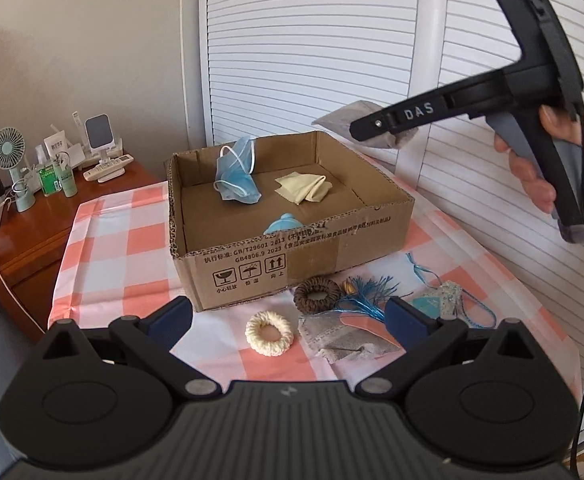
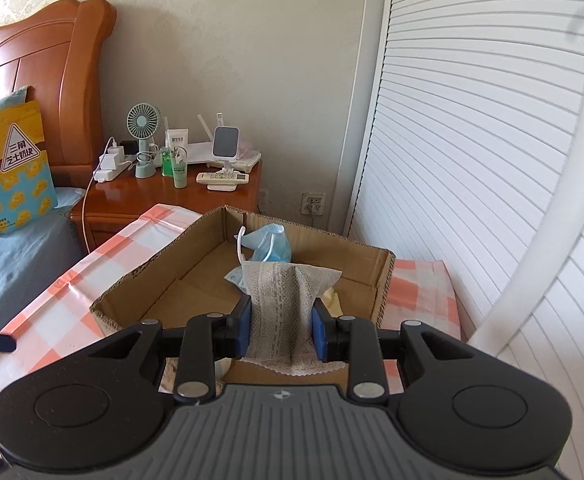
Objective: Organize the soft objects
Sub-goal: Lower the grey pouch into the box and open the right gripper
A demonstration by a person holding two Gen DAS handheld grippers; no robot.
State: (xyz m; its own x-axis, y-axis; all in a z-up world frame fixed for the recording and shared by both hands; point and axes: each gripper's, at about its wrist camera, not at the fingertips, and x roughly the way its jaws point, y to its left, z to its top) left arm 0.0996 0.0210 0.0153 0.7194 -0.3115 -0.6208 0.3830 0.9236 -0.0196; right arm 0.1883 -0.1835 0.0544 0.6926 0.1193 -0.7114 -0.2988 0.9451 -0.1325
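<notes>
Right gripper (image 2: 280,330) has its jaws clamped on a grey lace cloth (image 2: 284,304), holding it up over the cardboard box (image 2: 383,280); a blue face mask (image 2: 270,246) sits in the box just past the jaws. Left gripper (image 1: 288,316) has jaws wide open with nothing in them, and a cream scrunchie (image 1: 268,333) lies on the tabletop (image 1: 104,264) between them.

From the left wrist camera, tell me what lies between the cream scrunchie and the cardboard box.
Bare checked tablecloth: nothing sits between the cream scrunchie and the cardboard box in the left wrist view. The brown scrunchie lies off to the side.
</notes>
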